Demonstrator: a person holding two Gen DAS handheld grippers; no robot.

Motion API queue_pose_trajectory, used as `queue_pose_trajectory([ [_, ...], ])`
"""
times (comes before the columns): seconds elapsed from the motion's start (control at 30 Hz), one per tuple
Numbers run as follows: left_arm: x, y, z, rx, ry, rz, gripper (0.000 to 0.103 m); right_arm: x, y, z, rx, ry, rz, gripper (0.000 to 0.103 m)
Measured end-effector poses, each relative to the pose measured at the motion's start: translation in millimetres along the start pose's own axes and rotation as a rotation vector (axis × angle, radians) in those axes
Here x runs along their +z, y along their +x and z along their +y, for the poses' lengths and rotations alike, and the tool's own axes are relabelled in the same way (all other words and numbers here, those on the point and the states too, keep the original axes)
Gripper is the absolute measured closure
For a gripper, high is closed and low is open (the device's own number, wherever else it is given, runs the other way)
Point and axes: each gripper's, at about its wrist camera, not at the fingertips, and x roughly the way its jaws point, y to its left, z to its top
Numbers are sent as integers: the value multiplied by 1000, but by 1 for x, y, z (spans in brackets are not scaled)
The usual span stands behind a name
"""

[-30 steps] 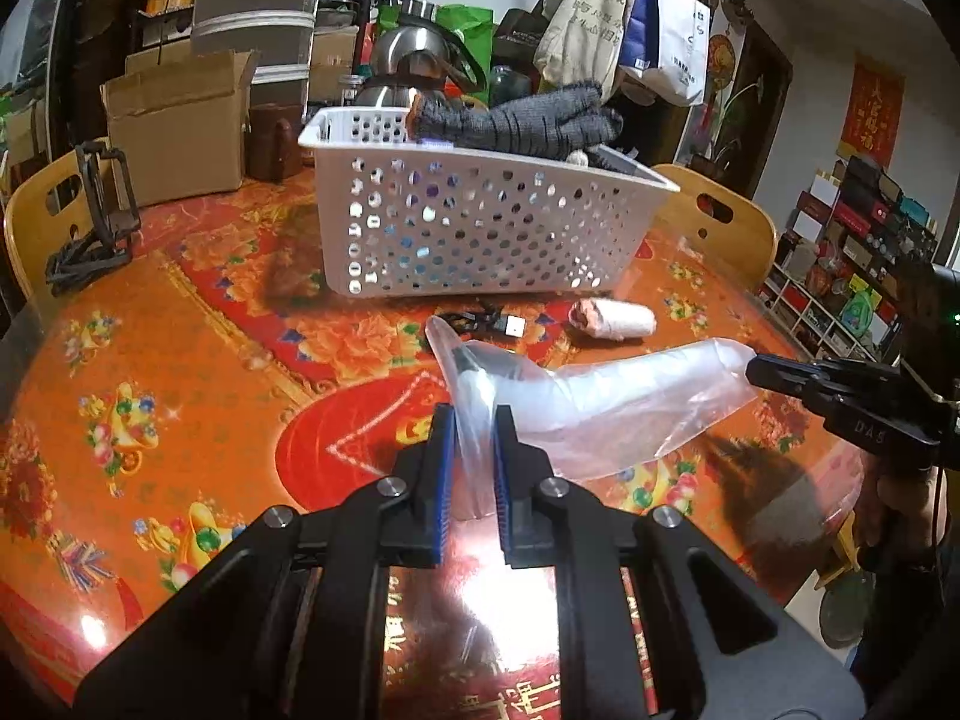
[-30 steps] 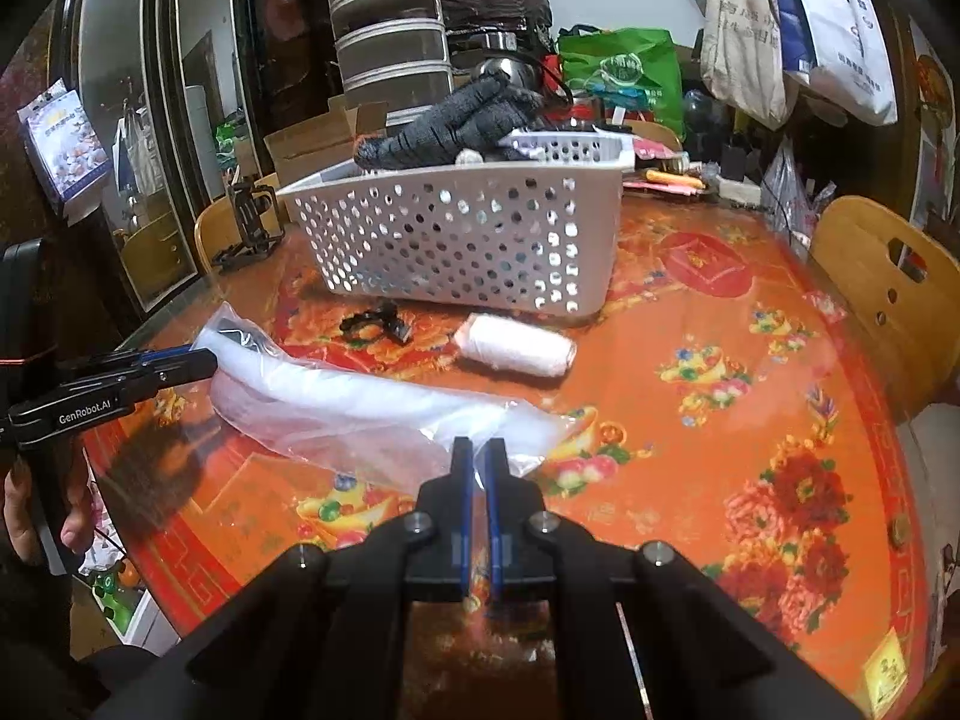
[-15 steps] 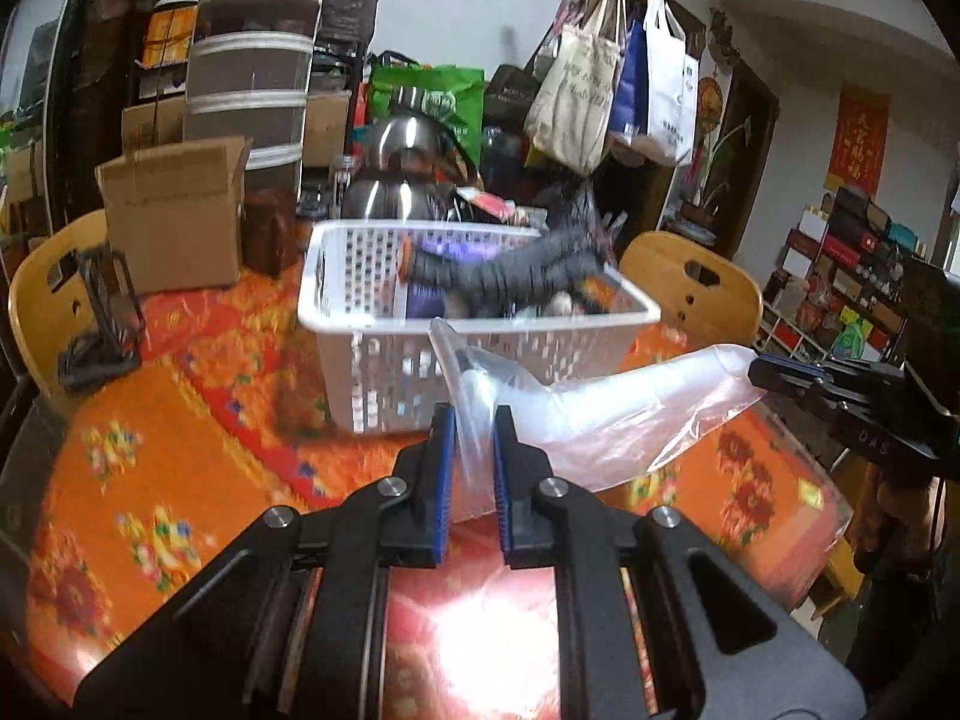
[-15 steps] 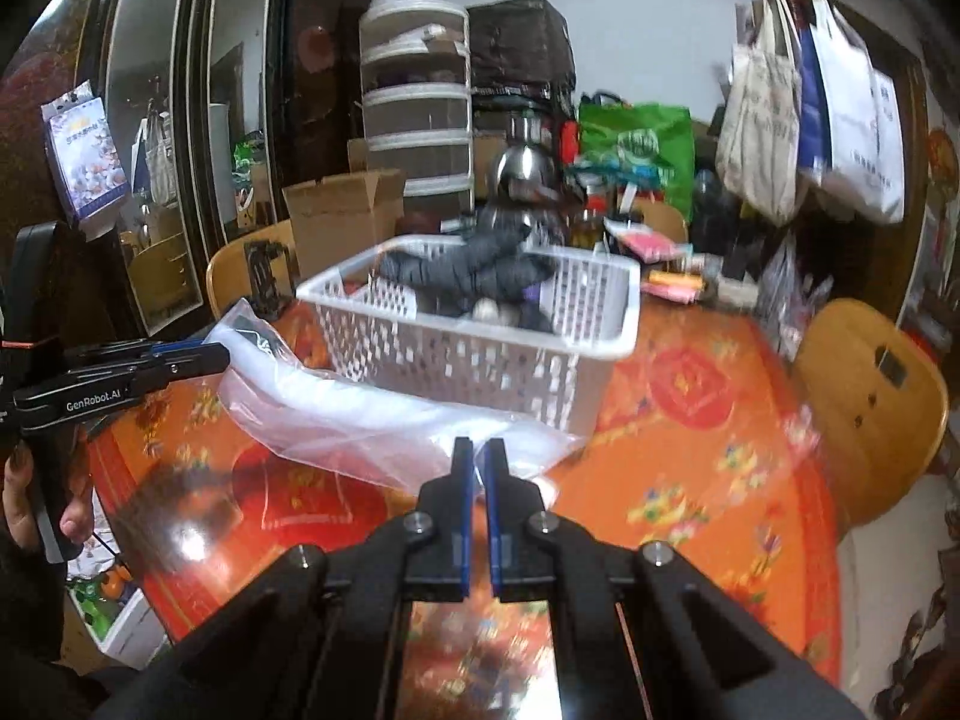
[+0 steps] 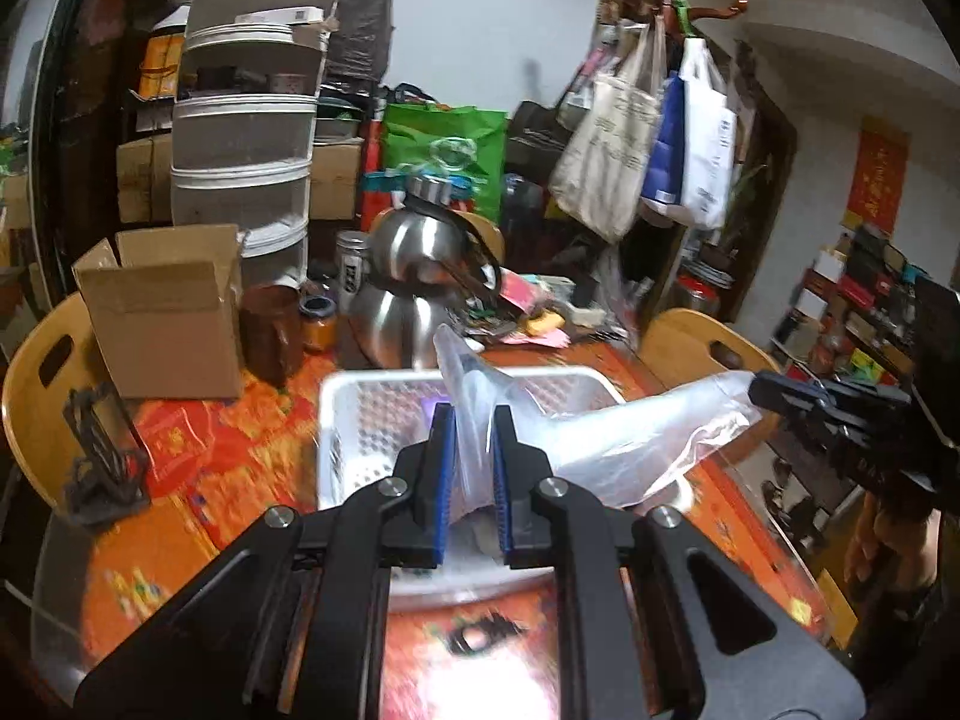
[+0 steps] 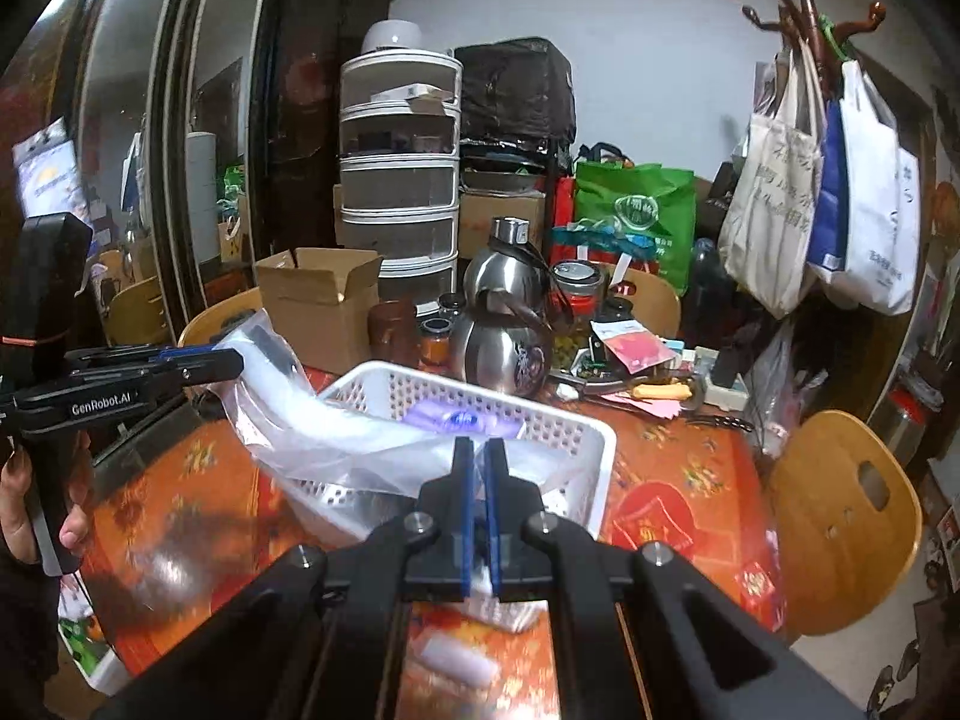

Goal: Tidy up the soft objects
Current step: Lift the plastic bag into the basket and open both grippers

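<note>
We see the round surface (image 6: 690, 480) with its orange floral cover beneath the white perforated basket (image 6: 576, 438), our landmark. Behind the basket stand a cardboard box (image 5: 162, 324) and a steel kettle (image 6: 510, 354). Above the basket we hold a clear plastic bag (image 5: 606, 438) stretched between both tools. Our left tool (image 5: 470, 456) is clamped on one end of the bag over the basket; our right tool (image 6: 478, 474) is pinched closed on the other end. Something purple (image 6: 456, 417) lies inside the basket.
</note>
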Motion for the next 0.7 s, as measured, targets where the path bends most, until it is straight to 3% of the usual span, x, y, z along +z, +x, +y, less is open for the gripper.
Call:
queue_pose_trajectory([
  [0.23,28,74,17,54,-10,106,93,26,68,-23,-20,35,77,101],
  [0.43,4,119,16,111,8,163,92,16,110,-27,-31,29,133,101],
  [0.53,-10,133,20,181,22,186,76,5,125,-27,-10,24,183,98],
  [0.57,-15,134,22,189,23,186,61,2,125,-27,-18,28,181,89],
  [0.6,-19,135,23,188,20,186,47,-2,124,-29,-22,39,175,69],
  [0.63,-22,134,23,182,20,182,41,-3,123,-29,-21,48,173,54],
  [0.67,-25,131,24,182,24,176,32,-5,120,-30,-29,54,167,26],
  [0.7,-26,129,23,190,34,165,25,-7,116,-31,-50,54,148,14],
])
